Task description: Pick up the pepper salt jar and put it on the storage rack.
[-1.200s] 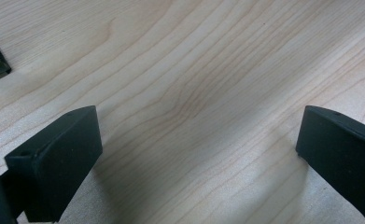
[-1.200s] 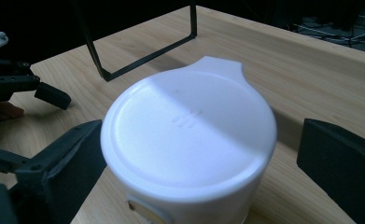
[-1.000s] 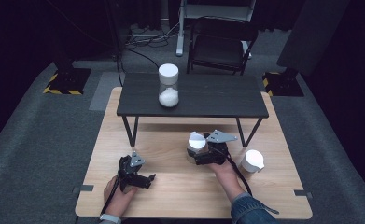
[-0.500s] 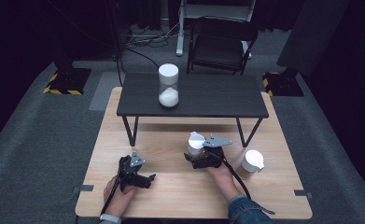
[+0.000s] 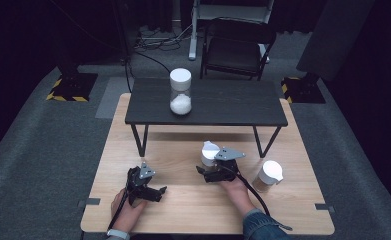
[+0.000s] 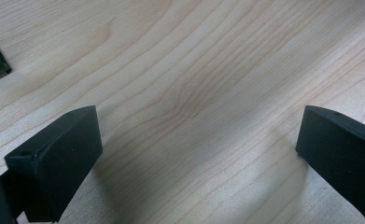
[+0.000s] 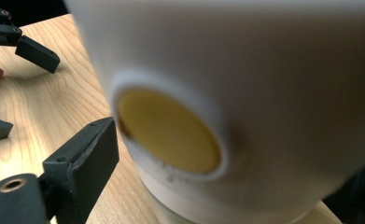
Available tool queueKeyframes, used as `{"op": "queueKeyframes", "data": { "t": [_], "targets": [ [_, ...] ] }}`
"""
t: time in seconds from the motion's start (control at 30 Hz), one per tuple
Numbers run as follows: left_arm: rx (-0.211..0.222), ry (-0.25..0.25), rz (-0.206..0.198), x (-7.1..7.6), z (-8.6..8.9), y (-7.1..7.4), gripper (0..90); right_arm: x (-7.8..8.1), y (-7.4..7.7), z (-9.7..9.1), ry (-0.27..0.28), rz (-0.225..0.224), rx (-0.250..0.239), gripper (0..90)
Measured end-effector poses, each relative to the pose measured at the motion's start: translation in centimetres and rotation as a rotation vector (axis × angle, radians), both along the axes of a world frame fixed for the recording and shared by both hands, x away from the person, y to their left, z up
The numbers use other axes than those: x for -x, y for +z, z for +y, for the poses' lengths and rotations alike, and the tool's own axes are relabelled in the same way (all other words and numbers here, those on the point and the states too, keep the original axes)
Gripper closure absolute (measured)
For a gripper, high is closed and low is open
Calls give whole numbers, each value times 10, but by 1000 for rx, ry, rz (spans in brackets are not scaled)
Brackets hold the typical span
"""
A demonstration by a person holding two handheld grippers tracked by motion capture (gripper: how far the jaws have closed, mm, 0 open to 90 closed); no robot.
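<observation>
White-lidded jar: between right gripper jaws, just closing, contact apparently not made; yellow-lined lid opening seen close-up. Left gripper: wide, empty.

Looked over every view and honestly there's no writing to read anywhere, no labels, brand names or numbers. The white-lidded jars carry nothing legible, and the same goes for the black shelf and the wooden table. The closest thing to a sign is the yellow-and-black hazard striping on the dark floor plates back left and back right of the table, and that's just stripes, no words on it. Up close the gripper views give plain wood grain and a blank white lid.
</observation>
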State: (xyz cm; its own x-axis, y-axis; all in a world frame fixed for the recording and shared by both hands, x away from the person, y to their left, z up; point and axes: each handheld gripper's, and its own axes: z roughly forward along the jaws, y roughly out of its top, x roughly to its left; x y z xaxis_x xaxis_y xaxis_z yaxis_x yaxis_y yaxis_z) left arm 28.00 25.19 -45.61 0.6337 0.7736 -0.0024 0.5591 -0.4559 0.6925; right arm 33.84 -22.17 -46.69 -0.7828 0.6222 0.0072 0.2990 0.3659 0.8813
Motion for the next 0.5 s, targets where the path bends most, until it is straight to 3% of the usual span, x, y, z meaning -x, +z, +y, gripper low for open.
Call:
{"op": "queueKeyframes", "data": {
  "t": [0.5],
  "targets": [
    [-1, 0, 0, 0, 0, 0, 2, 3, -14, -5, -12, 1, -12, 205]
  ]
}}
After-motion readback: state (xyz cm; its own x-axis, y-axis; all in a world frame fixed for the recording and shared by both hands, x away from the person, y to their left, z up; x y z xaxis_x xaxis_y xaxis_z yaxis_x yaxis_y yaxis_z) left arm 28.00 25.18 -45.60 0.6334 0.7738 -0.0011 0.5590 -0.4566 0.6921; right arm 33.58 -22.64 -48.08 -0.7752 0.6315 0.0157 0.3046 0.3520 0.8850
